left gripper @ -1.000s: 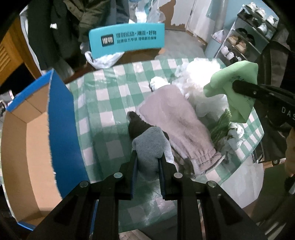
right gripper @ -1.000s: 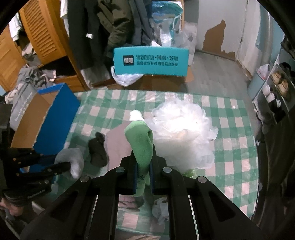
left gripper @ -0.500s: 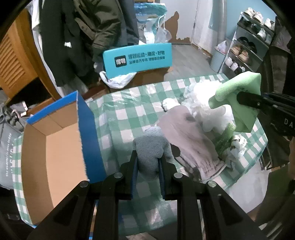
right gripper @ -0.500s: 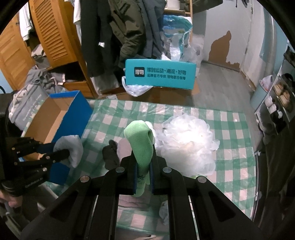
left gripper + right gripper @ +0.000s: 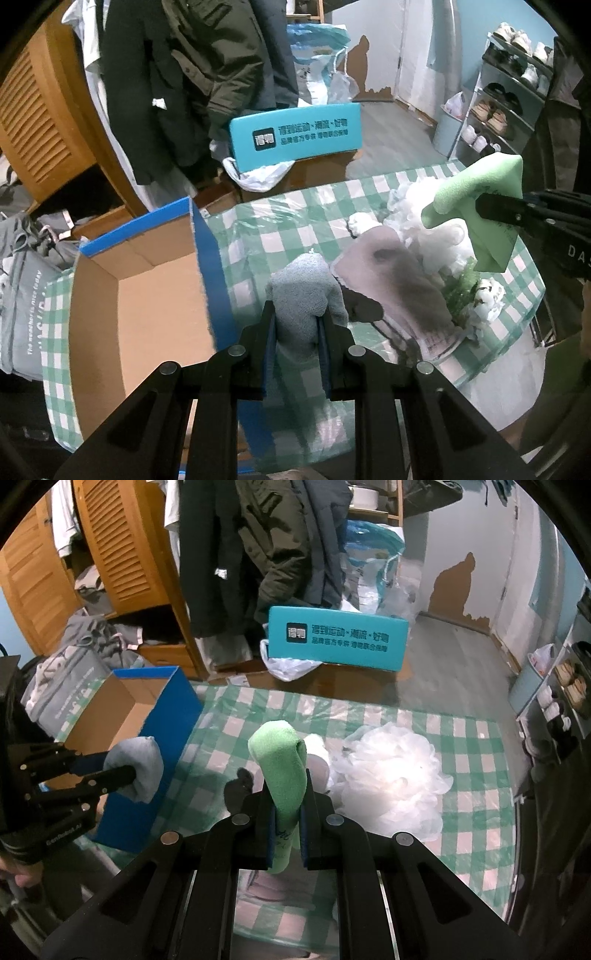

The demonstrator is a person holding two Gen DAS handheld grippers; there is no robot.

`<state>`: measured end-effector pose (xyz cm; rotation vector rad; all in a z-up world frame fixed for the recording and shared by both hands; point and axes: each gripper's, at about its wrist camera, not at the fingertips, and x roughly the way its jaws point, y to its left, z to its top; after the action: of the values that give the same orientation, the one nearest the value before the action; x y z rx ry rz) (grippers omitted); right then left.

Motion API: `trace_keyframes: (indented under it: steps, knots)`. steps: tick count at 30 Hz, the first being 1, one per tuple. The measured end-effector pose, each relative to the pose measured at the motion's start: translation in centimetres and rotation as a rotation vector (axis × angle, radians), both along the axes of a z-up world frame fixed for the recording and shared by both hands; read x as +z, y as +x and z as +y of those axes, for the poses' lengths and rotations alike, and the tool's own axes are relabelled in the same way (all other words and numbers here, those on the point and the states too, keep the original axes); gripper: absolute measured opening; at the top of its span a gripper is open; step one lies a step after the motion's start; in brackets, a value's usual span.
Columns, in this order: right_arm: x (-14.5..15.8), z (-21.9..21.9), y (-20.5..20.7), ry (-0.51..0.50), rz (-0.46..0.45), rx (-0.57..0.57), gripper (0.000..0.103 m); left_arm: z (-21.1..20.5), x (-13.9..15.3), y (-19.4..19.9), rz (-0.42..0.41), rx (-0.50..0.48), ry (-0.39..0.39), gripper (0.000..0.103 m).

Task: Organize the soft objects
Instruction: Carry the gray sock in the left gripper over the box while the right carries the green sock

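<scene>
My left gripper point(image 5: 297, 325) is shut on a grey fuzzy cloth point(image 5: 301, 291), held in the air beside the open blue cardboard box point(image 5: 147, 291). In the right wrist view that grey cloth point(image 5: 138, 764) hangs at the left, next to the blue box point(image 5: 173, 705). My right gripper point(image 5: 287, 821) is shut on a folded green cloth point(image 5: 282, 764), lifted above the checked table point(image 5: 476, 746). The same green cloth point(image 5: 480, 206) shows at the right of the left wrist view. A pale pink towel point(image 5: 402, 284), a dark sock point(image 5: 364, 304) and a white mesh puff point(image 5: 391, 771) lie on the table.
A teal signboard point(image 5: 338, 638) stands on the floor beyond the table, with a white plastic bag point(image 5: 288, 666) under it. Coats hang at a wooden wardrobe point(image 5: 122, 554) behind. A shoe rack point(image 5: 509, 88) stands at the right. A grey tote bag point(image 5: 26, 295) sits left of the box.
Both grippers have risen with their cloths. The left one has tilted up and shifted toward the box, so more of the box's inside and the room behind now shows.
</scene>
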<state>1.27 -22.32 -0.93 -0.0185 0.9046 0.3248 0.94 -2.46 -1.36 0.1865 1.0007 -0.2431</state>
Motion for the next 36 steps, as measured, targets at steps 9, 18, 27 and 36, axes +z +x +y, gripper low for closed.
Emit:
trace_keyframes:
  steps: [9,18,27,36]
  knots:
    - [0.2,2.2,0.0,-0.005,-0.005,0.04,0.009,1.8,0.3,-0.2,-0.017,0.039,0.012,0.02]
    - [0.1,5.6,0.2,-0.006,0.0,0.103,0.009,4.3,0.4,-0.4,-0.026,0.079,0.008,0.02]
    - [-0.2,9.3,0.2,0.007,0.025,0.171,0.009,7.6,0.1,-0.8,-0.025,0.142,0.011,0.02]
    - [0.1,13.4,1.0,0.025,0.03,0.227,0.009,11.2,-0.5,-1.0,-0.019,0.205,-0.006,0.02]
